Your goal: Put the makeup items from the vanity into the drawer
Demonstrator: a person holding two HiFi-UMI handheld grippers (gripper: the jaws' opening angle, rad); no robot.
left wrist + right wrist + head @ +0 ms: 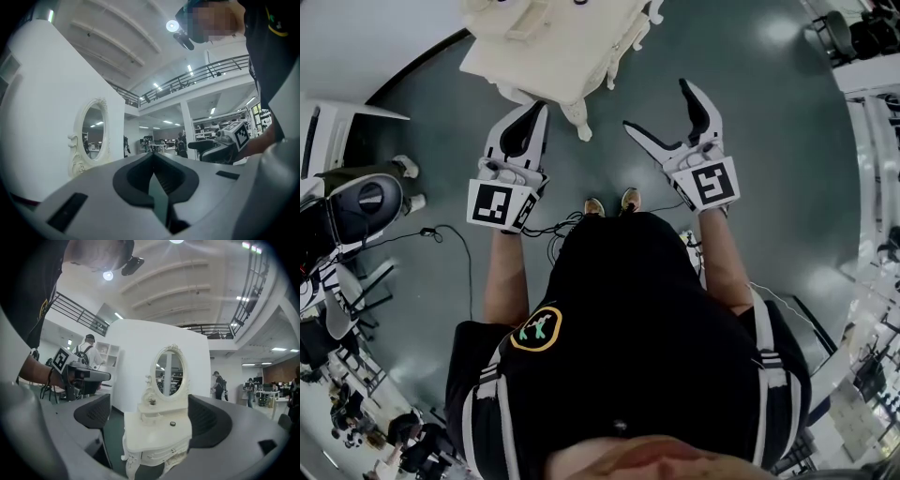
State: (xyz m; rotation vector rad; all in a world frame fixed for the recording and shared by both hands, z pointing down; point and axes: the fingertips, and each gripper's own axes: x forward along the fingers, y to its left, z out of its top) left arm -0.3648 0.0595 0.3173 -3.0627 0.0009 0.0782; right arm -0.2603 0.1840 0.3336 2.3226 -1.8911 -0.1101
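At the vanity: a person in a black top (628, 309) stands on a dark green floor (769, 150) with a claw in each hand, both held out in front of the body toward a white vanity (553, 52).
Left claw (152, 158): clenched, its two dark pads pressed together along their length with nothing caught between them. It points past the vanity's oval mirror (91, 136), which is seen from the side against a white wall.
Right claw (150, 404): released and empty, jaws spread wide. The vanity stands framed in the gap, well beyond the tips.
Makeup item: a small dark round thing (173, 423) lies on the vanity's tabletop (150, 434), right of centre in the right gripper view and in front of the small raised shelf under the mirror. Neither claw touches it.
Shelf: a second small dark thing (151, 402) sits at the foot of the mirror, too small to tell what it is.
Drawer: a drawer front (161, 456) with a small knob shows just below the tabletop, its right end hidden behind the right jaw.
Spacing: the two claws hang side by side and apart, each showing at the edge of the other's view.
Floor: a black cable (455, 239) trails beside the person's left arm.
Hall: a railed upper gallery, ceiling lights, and people standing far behind.
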